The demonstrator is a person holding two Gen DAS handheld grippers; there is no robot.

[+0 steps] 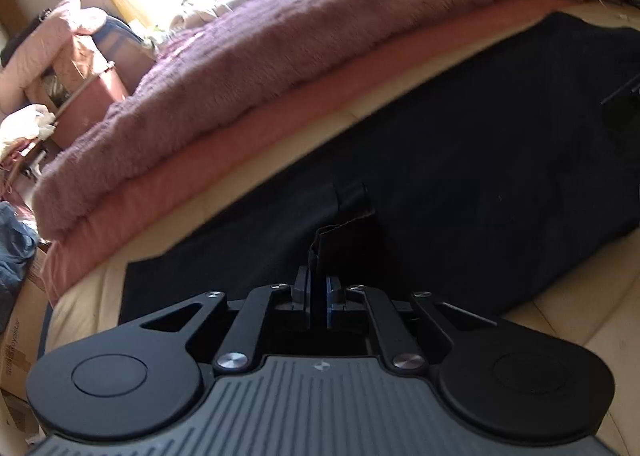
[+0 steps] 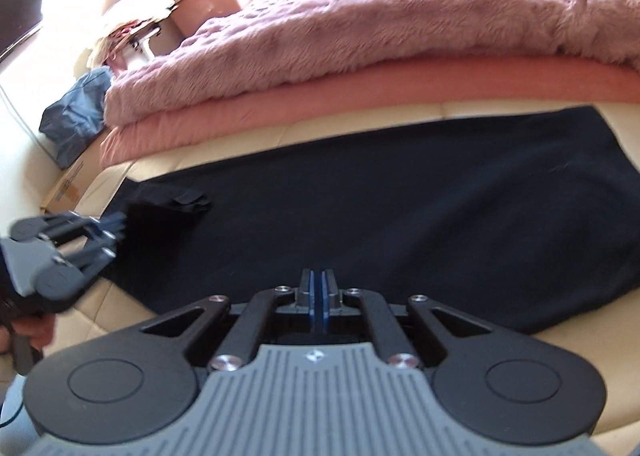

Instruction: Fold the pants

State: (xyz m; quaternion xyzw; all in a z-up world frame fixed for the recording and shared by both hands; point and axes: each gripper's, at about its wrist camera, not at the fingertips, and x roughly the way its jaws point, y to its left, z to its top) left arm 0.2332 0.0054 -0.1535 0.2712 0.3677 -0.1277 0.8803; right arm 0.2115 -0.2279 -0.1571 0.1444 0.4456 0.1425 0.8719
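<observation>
Black pants [image 1: 460, 176] [image 2: 380, 196] lie spread flat on a cream cushioned surface [image 1: 580, 328] [image 2: 120, 304]. My left gripper [image 1: 319, 276] is shut on a pinch of the black cloth, which sticks up between its fingertips. In the right wrist view the left gripper [image 2: 120, 224] is blurred at the pants' left end, with a hand [image 2: 36, 332] behind it. A small folded flap [image 2: 188, 202] lies on the pants beside it. My right gripper [image 2: 319, 276] hovers over the pants' near edge, blue pads together, with nothing between them.
A fuzzy pink blanket [image 1: 280, 56] [image 2: 360, 24] on a salmon layer borders the pants on the far side. At the left are a blue bag [image 2: 76, 116], a cardboard box [image 2: 66, 184], a cluttered brown bin [image 2: 212, 4] and a dark screen [image 2: 18, 8].
</observation>
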